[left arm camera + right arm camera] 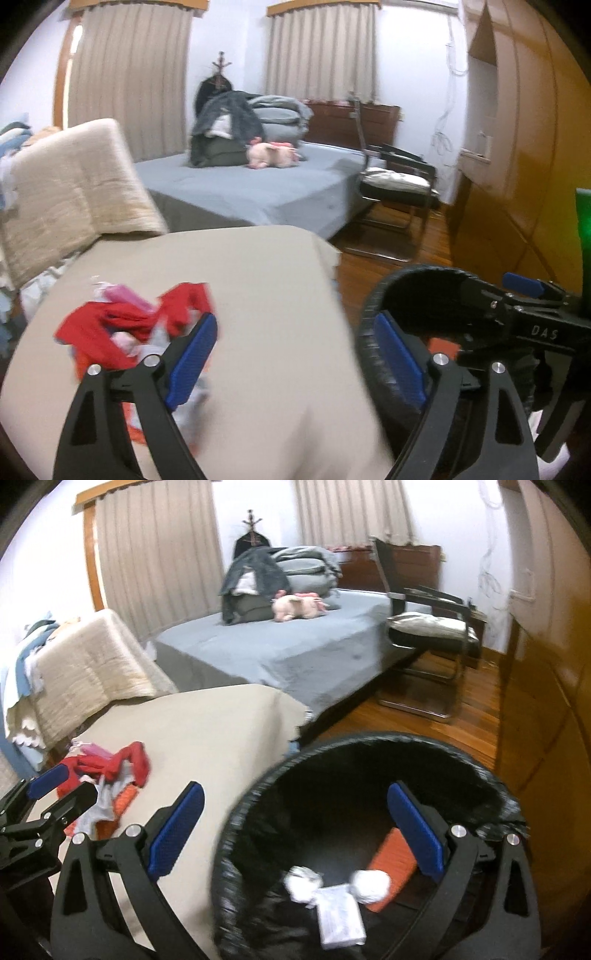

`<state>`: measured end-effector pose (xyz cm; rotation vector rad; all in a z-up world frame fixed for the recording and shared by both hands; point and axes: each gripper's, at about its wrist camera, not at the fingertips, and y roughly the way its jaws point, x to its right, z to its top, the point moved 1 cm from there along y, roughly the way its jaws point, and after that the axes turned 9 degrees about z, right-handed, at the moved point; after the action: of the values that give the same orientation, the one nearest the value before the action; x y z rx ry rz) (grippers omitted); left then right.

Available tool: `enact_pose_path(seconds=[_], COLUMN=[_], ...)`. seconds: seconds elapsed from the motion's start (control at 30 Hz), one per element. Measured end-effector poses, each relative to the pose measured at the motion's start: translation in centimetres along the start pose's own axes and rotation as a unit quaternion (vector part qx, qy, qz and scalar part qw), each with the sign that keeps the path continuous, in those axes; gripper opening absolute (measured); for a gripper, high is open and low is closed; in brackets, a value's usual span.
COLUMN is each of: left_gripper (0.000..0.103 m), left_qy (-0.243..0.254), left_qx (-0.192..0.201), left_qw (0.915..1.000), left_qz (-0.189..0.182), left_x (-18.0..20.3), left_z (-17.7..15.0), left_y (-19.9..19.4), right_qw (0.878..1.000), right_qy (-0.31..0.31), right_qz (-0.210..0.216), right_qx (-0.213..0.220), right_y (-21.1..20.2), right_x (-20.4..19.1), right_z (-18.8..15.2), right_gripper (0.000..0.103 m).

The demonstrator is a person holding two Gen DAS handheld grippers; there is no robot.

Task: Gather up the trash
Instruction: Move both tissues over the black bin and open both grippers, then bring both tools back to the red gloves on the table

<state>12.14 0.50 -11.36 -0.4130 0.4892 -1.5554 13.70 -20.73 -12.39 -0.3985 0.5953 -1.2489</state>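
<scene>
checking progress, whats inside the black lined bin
The bin holds two crumpled white wads, a flat white packet and an orange piece; anything beneath them is hidden.

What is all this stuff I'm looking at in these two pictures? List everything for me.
trash bin: one, black liner, on the floor beside the beige surface
trash in the bin: two white crumpled balls, one white packet, one orange piece
trash pile: one heap, red, pink, white and orange, on the beige surface
beige surface: one, nearest the cameras
cream quilt: one, folded, left of the beige surface
bed: one, grey-blue cover, behind
pink plush toy: one, on the bed
clothes heap: grey, on the bed
chair: one, black frame, beside the bed
curtains: two, beige, at the far wall
left gripper: black, blue pads, open, empty
right gripper: same, open, over the bin
</scene>
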Motion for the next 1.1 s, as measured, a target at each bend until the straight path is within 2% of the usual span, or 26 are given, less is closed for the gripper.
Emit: enact_pose_path(seconds=[0.27,0.43,0.6,0.8,1.1], left_gripper=[0.085,0.085,0.085,0.084,0.084], left_qy=[-0.029,-0.051,-0.072,-0.094,-0.108], left_qx=[0.003,0.006,0.0,-0.014,-0.04], left_qw=[0.9971,0.9917,0.986,0.9817,0.9803], left_qz=[0.07,0.118,0.151,0.165,0.161], left_x=[-6.4,-11.2,-15.1,-18.4,-20.3], left_z=[-0.4,-0.2,-0.1,-0.2,-0.9], left_y=[0.1,0.8,2.2,3.8,6.1], right_qw=[0.999,0.997,0.994,0.991,0.984], right_qy=[-0.028,-0.041,-0.06,-0.079,-0.11], right_qz=[0.046,0.072,0.087,0.103,0.127], right_qx=[-0.003,-0.009,-0.016,-0.032,-0.059], right_y=[3.9,6.8,9.5,13.0,18.2], right_x=[-5.4,-8.8,-11.6,-14.3,-18.2], right_z=[1.9,2.9,3.6,3.9,3.9], right_gripper=[0.097,0.097,0.097,0.097,0.096])
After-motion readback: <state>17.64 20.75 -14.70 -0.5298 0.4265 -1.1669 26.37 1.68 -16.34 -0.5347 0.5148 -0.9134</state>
